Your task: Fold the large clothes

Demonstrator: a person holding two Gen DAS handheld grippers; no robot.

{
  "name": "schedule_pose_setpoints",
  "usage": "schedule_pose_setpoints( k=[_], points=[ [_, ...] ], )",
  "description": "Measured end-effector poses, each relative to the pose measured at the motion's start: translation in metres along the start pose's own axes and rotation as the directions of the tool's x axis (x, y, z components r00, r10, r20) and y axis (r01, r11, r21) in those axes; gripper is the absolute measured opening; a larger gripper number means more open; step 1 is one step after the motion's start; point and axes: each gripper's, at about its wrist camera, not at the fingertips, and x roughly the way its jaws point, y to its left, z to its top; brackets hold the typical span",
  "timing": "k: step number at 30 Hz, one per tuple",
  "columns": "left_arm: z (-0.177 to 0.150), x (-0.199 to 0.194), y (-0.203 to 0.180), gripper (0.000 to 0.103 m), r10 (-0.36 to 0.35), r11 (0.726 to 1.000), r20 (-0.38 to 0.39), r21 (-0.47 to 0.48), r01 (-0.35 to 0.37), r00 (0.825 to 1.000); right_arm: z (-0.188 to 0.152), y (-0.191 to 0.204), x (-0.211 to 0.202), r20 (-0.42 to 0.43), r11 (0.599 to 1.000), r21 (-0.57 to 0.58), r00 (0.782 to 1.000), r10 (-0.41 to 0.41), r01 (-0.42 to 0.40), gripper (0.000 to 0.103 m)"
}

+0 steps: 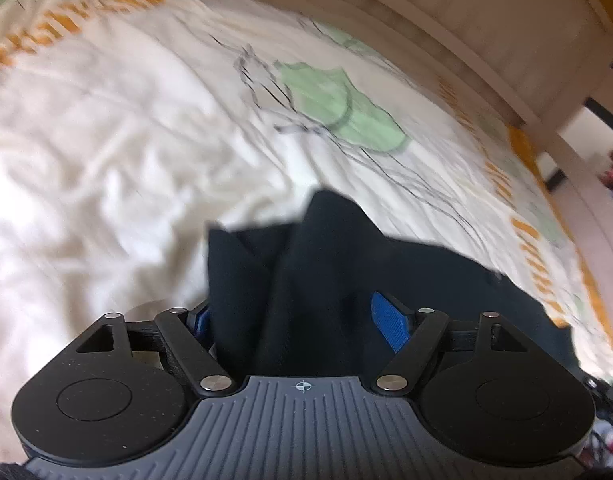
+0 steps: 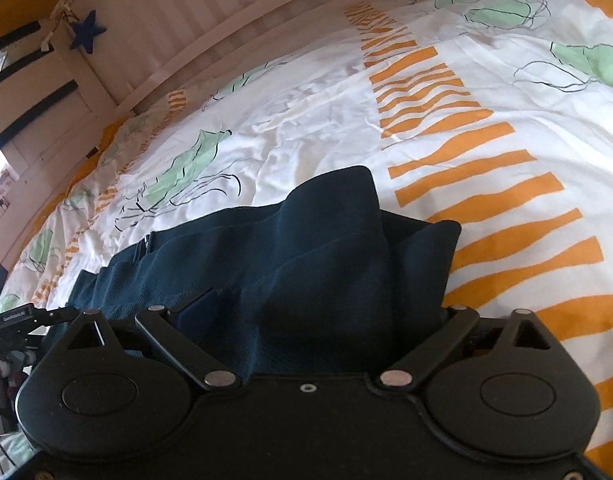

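Both jaws seem clamped on the dark garment (image 2: 306,248) above the bedspread (image 2: 486,128), mid-fold, and next should lay it flat.

Bed with a printed cover and a dark garment on it

The bed (image 2: 314,80) is spread with a rumpled white duvet cover (image 2: 306,152) printed with wavy orange stripes (image 2: 478,184) and pale green shapes outlined in black (image 2: 186,168); in the blurred left wrist view the same duvet cover (image 1: 106,152) shows a green patch (image 1: 330,108). A dark navy garment (image 2: 306,248) lies bunched in folds on the cover, also seen from the left (image 1: 306,264). A slatted pale wooden bed frame (image 2: 178,12) runs along the far edge.
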Motion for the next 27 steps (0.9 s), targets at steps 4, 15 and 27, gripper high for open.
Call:
schedule_pose_setpoints(
  k=[4,15,27],
  points=[
    [0.013,-0.013,-0.005,0.077,0.108,0.993,0.077,0.040,-0.111,0.991,0.000,-0.001,0.000,0.002,1.000,0.008,1.000,0.003,-0.003,0.096],
    [-0.012,-0.054,-0.084,0.078,0.038,0.970,0.118,0.235,-0.065,0.992,-0.001,0.000,-0.001,0.001,1.000,0.000,1.000,0.010,-0.010,0.100],
    [-0.063,-0.041,-0.150,0.078,-0.001,0.927,0.076,0.374,-0.027,0.997,-0.002,0.001,-0.001,0.001,1.000,0.000,1.000,0.010,-0.010,0.101]
  ],
)
